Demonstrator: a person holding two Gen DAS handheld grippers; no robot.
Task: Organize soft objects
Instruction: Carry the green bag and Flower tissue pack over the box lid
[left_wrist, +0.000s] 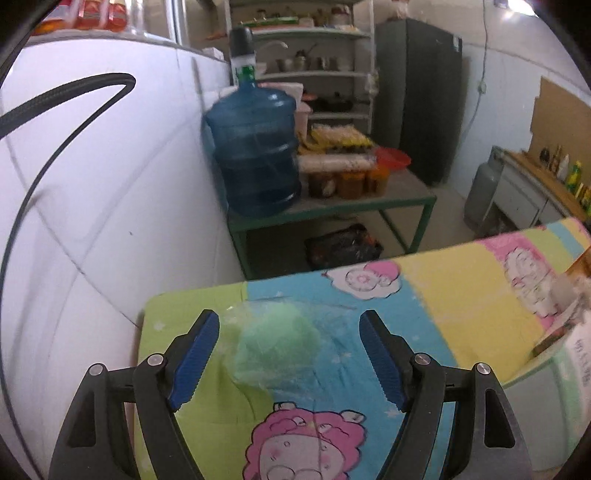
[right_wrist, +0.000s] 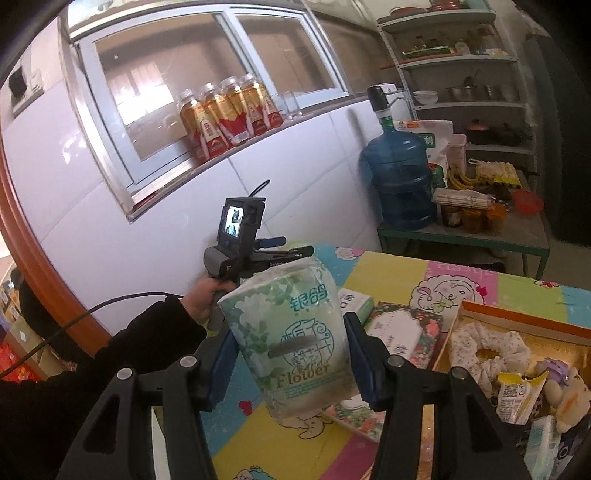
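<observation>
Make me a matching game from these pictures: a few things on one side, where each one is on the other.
Things:
1. tissue pack
2. green sponge
3. scrunchie
4. water jug

Places:
A. in the open cardboard box
B. on the green side table
C. clamped in the right gripper
D. on the cartoon tablecloth, ahead of the open left gripper

Pairs: 1-C, 2-D, 3-A, 4-B

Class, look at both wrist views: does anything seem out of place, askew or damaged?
Little stands out. One green soft item in clear wrap lies alone near the table's corner, apart from the box of soft things. No spills or damage visible.
</observation>
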